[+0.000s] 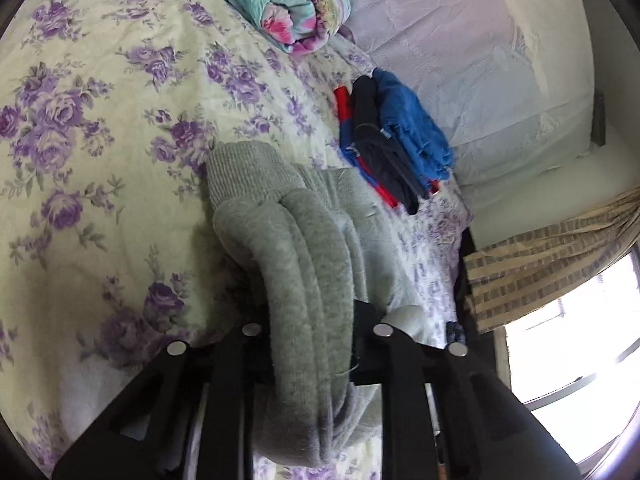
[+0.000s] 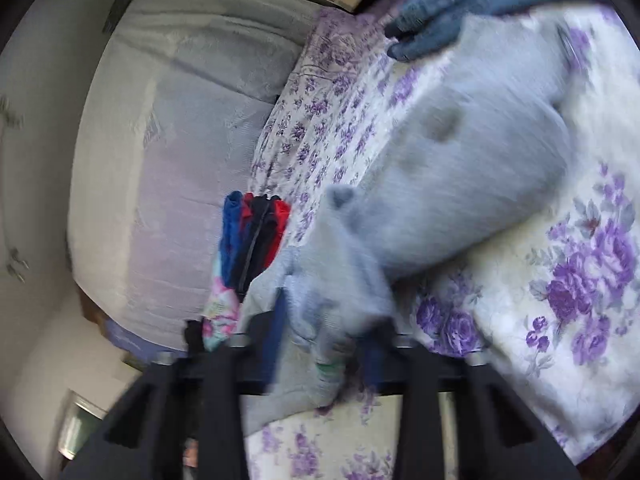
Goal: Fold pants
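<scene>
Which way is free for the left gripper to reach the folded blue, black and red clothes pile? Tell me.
Probably none yet: the left gripper is shut on the grey fleece pants, which fill its jaws. The clothes pile lies just beyond, on the floral bedspread.

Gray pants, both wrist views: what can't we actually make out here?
- Left wrist: left gripper fingertips, buried in bunched gray pants.
- Right wrist: motion blur smears the pants; right gripper fingertips covered by cloth.
- Either view: full pants outline and fold count, hidden by bunching.
- Stacked clothes: garment types unclear.
</scene>
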Motion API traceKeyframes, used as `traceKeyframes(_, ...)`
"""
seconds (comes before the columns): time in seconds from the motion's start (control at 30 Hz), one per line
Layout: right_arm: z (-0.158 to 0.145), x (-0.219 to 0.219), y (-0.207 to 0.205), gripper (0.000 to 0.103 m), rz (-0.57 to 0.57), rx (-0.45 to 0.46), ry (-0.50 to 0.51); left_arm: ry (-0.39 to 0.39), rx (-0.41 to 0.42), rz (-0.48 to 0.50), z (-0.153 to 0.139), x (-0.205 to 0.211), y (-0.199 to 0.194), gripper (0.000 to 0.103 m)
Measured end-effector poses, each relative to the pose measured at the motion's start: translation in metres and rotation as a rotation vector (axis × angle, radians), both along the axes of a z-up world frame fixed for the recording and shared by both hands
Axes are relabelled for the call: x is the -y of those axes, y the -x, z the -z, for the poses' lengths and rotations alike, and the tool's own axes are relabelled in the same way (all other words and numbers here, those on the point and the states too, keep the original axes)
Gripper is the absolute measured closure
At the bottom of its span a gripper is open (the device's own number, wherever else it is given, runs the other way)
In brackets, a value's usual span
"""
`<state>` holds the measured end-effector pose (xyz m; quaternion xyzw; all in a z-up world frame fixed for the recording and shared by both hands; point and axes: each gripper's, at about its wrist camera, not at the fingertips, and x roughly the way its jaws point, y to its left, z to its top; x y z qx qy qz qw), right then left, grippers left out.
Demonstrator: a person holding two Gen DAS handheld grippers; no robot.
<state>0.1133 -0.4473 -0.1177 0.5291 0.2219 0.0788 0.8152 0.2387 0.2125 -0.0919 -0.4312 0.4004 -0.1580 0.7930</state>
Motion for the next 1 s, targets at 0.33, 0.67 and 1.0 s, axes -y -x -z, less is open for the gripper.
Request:
traceKeyframes(0.33, -0.048, 0.011, 0.046, 0.096, -0.075, 0.070, 0.041, 0.021, 0.125, 0.008, -0.059, -0.010, 0.076, 0.088)
traceKeyframes(0.67, 0.005, 0.035, 0.081, 0.094, -0.080, -0.179, 0.069, -0.026, -0.072, -0.003, 0.015, -0.028, 0.136, 0.085)
traceKeyframes(1.0, -0.043, 0.083, 0.100, 0.046, 0.092, -0.049, 0.141, -0.338, 0.044, -0.191, -0.054, -0.076, 0.161, 0.018)
